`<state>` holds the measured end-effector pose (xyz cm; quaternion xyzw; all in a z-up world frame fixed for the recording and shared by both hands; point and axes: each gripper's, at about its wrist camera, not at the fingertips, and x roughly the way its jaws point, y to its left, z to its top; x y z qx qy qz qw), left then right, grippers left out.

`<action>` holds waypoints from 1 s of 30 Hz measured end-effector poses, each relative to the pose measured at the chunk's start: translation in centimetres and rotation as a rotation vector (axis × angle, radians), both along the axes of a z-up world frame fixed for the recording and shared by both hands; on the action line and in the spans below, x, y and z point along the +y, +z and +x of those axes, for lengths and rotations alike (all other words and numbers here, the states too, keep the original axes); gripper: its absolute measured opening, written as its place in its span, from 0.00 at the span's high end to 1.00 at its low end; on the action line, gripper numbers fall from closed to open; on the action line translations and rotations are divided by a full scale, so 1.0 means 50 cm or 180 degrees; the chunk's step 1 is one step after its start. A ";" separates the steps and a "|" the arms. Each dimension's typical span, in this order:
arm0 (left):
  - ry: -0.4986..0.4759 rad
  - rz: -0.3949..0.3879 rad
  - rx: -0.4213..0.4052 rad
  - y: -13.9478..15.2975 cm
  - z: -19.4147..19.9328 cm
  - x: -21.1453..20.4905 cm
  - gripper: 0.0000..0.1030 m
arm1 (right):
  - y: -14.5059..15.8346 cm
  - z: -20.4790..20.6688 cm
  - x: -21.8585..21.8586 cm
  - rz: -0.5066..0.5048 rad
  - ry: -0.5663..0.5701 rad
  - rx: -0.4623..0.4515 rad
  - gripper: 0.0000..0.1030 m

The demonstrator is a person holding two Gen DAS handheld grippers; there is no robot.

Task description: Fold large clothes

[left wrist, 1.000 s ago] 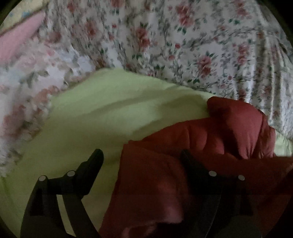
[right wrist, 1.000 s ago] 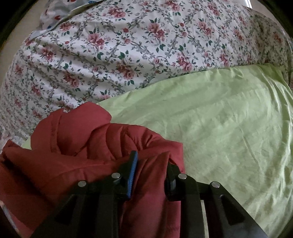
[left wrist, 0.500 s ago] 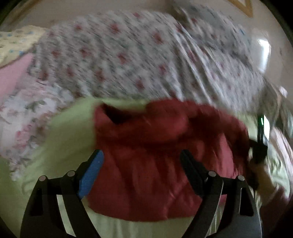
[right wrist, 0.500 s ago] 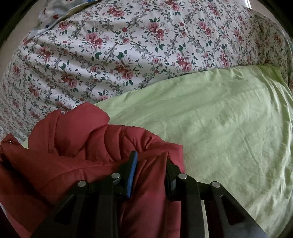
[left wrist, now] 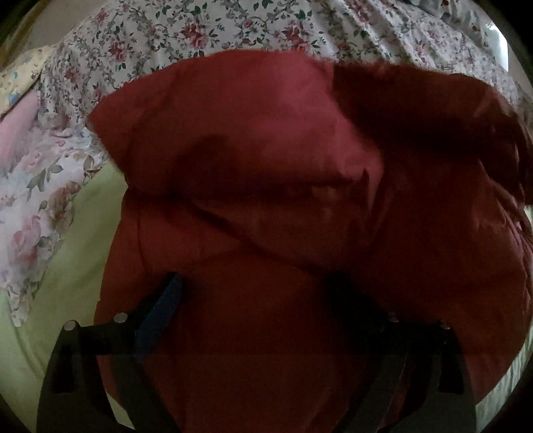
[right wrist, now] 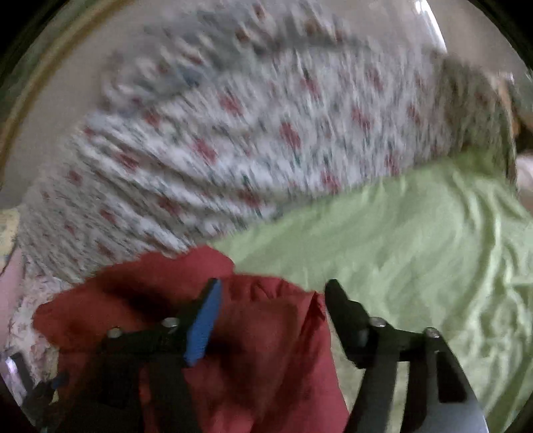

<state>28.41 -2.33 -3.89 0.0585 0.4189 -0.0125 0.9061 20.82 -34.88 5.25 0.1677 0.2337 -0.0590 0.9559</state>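
**Right Claw Letting Go of Folded Red Jacket; Left Claw Spread Above It**

The right gripper [right wrist: 271,293] is sitting at the lower centre of its view with its jaws opening. A fold of the dark red padded jacket [right wrist: 266,349] is lying in the gap between them, and the black right-hand finger is standing clear of the cloth, so the fold is being released rather than pinched. The blue pad [right wrist: 203,328] on the other finger is lying close against the fabric; whether it is touching cannot be told. This view is heavily blurred.

The left gripper [left wrist: 253,299] is showing at the bottom of its frame, jaws also opening and standing wide apart. The jacket [left wrist: 283,166] is filling the frame behind and between the fingers, but neither finger is visibly pressing on it, so this claw is judged to be holding nothing.

Moving outward, the jacket is resting bunched on a pale green bed sheet [right wrist: 416,249], which is showing at lower right of the right view and at the left edge of the left view. Beyond, a white quilt with a red floral print [left wrist: 200,30] is running across the top of both frames.

Judgement: the garment is being set down on the sheet so a fold can settle; its lumpy outline suggests further flattening is needed.
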 end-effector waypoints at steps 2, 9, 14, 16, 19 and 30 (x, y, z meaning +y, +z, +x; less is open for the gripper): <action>0.0007 0.0021 0.0009 -0.001 0.012 -0.001 0.09 | 0.005 -0.009 0.051 -0.0163 0.0377 0.0048 0.33; -0.0009 -0.0010 0.0002 0.006 0.024 0.025 0.09 | -0.114 0.087 0.136 -0.0488 0.0896 0.0888 0.33; 0.0088 -0.0039 0.0042 -0.003 0.039 0.060 0.02 | -0.177 0.139 0.060 -0.0087 0.0681 0.1030 0.32; 0.0150 -0.0067 0.0118 -0.013 0.064 0.073 0.00 | -0.177 0.155 0.056 -0.0068 0.0645 0.1069 0.32; 0.0231 -0.0169 0.0204 -0.025 0.093 0.088 0.00 | -0.182 0.163 0.054 -0.0040 0.0616 0.1092 0.30; 0.0247 -0.0325 0.0219 -0.026 0.084 0.096 0.00 | -0.192 0.170 0.052 0.0061 0.0612 0.1079 0.29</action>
